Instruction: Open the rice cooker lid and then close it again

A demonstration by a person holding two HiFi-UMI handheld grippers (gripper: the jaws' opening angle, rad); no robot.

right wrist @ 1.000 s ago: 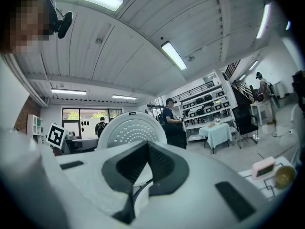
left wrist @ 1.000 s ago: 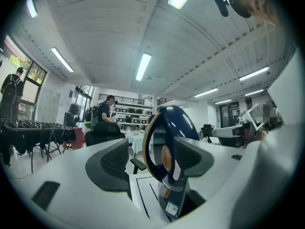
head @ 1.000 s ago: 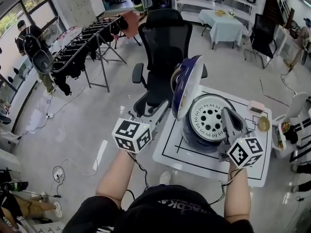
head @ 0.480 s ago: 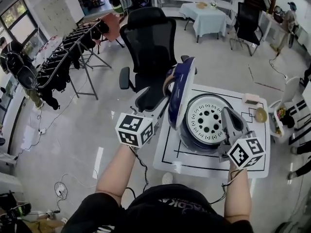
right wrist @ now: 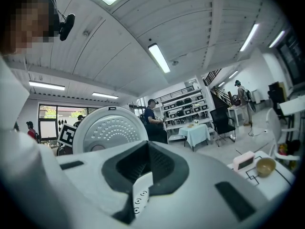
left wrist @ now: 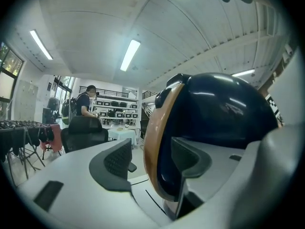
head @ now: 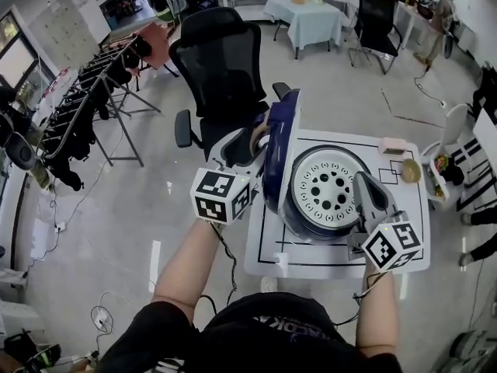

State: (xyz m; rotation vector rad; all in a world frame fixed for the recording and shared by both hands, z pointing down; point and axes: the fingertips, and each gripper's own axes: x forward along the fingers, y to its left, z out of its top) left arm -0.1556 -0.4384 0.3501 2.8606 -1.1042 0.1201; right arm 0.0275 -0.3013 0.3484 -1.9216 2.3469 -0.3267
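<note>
HEAD VIEW
- Task object: the rice cooker [head: 311, 230] stands on a white table [head: 311, 261] marked with black lines, directly in front of the person.
- Lid position: the lid [head: 273, 158] is raised on the cooker's left side and seen nearly edge-on, with its dark blue shell facing left.
- Cooker top: uncovered; a white perforated disc [head: 326, 189] shows in it.
- Left gripper [head: 250, 140]: reaches the lid's outer side and edge.
- Right gripper [head: 362, 180]: lies over the cooker's right rim; contact cannot be confirmed.
- Other items: a pink box [head: 392, 144] and a bowl [head: 411, 170] at the table's far right corner, and a black office chair [head: 217, 61] behind the table.
- Writing: the marker cubes carry black-and-white square patterns only. The shirt print is cut off and not legible. No brand can be read on the cooker.

LEFT GRIPPER VIEW
- Jaw state: released. The jaws stand apart and have just been closing.
- Between jaws: the lid's tan rim and dark blue shell. The left pad stands clear of the rim, so there is no clamp.
- Writing: none legible.

RIGHT GRIPPER VIEW
- Jaw state: clenched, pads together, with nothing gripped.
- Ahead: the lid's pale dotted inner face stands upright, with the left gripper's marker square just beside it.
- Writing: a small dark label at the top of the lid's inner face is too small to read.

TASK PROGRESS
- Done: opening, judged from the raised lid.
- Remaining: closing. The lid must be swung down onto the cooker and latched.
- Step in hand: probably taking the lid's edge with the left gripper to start the closing swing.
</note>
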